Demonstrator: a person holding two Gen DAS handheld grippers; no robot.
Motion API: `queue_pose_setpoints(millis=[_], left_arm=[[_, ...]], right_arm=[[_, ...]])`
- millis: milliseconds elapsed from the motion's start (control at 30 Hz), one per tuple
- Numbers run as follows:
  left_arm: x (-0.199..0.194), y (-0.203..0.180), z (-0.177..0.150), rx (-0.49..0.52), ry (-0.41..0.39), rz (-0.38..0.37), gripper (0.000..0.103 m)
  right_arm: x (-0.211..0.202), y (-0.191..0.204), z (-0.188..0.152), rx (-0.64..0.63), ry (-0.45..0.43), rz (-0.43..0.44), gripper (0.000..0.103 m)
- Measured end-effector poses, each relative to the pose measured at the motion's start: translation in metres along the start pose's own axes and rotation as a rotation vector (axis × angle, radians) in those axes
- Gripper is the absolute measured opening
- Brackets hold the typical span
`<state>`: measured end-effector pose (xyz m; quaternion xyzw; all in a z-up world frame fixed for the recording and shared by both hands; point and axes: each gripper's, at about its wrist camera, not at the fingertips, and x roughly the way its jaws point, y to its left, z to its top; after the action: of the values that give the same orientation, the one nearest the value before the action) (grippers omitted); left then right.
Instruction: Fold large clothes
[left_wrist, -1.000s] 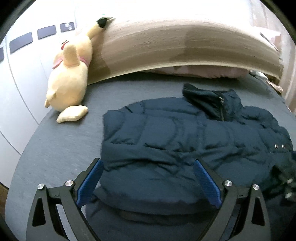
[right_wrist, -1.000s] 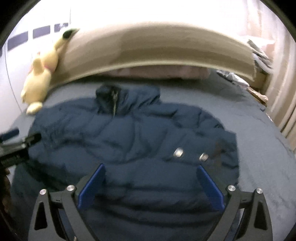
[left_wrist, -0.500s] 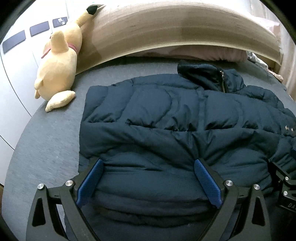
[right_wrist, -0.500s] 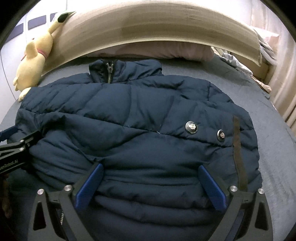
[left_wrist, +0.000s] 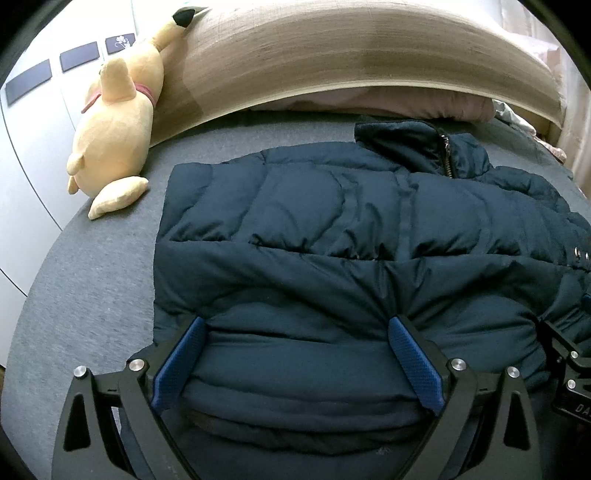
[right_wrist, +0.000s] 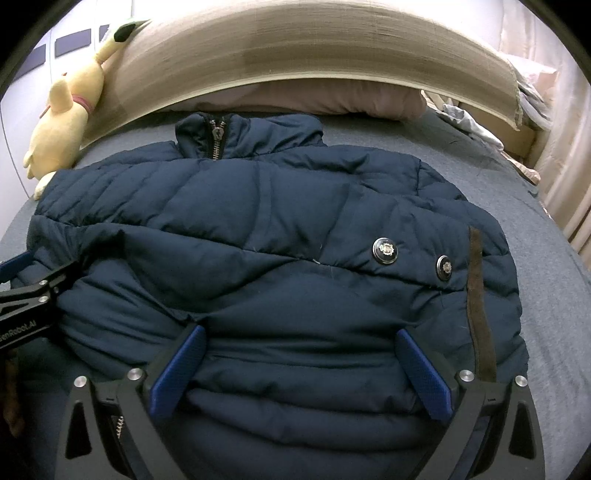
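Observation:
A dark navy puffer jacket (left_wrist: 351, 236) (right_wrist: 266, 229) lies on the grey bed, collar and zip toward the headboard, its lower part doubled up over the body. My left gripper (left_wrist: 297, 328) is open, its blue pads resting on the thick near fold at the jacket's left side. My right gripper (right_wrist: 301, 338) is open too, pads pressed into the near fold on the right side, below two metal snap buttons (right_wrist: 385, 251). Each gripper shows at the edge of the other's view. Nothing is clamped between either pair of fingers.
A yellow plush toy (left_wrist: 118, 122) (right_wrist: 66, 110) leans against the wooden headboard (left_wrist: 351, 55) at the far left. A pink pillow (right_wrist: 325, 99) lies behind the collar. Crumpled cloth (right_wrist: 469, 122) sits at the far right. Grey bedsheet (left_wrist: 85, 266) surrounds the jacket.
Both grippers have come down and closer onto the jacket's near fold. The jacket now lies flatter and fills more of each view; the jaws stayed wide.

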<state>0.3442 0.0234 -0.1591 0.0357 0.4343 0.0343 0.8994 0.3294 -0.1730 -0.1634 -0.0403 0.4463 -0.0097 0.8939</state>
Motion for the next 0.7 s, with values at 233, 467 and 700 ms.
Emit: queue_pose_setpoints(millis=[233, 467, 700], left_arm=[[-0.035, 0.024, 0.024, -0.036, -0.088, -0.087, 0.099], [-0.015, 0.055, 0.062, -0.081, -0.068, -0.020, 0.099], [0.034, 0.055, 0.049, -0.099, 0.056, 0.004, 0.100]], right_arm=[[-0.034, -0.016, 0.015, 0.036, -0.050, 0.053, 0.103], [-0.022, -0.086, 0.065, 0.238, -0.043, 0.055, 0.103], [0.030, -0.083, 0.057, 0.155, 0.046, -0.062, 0.103]])
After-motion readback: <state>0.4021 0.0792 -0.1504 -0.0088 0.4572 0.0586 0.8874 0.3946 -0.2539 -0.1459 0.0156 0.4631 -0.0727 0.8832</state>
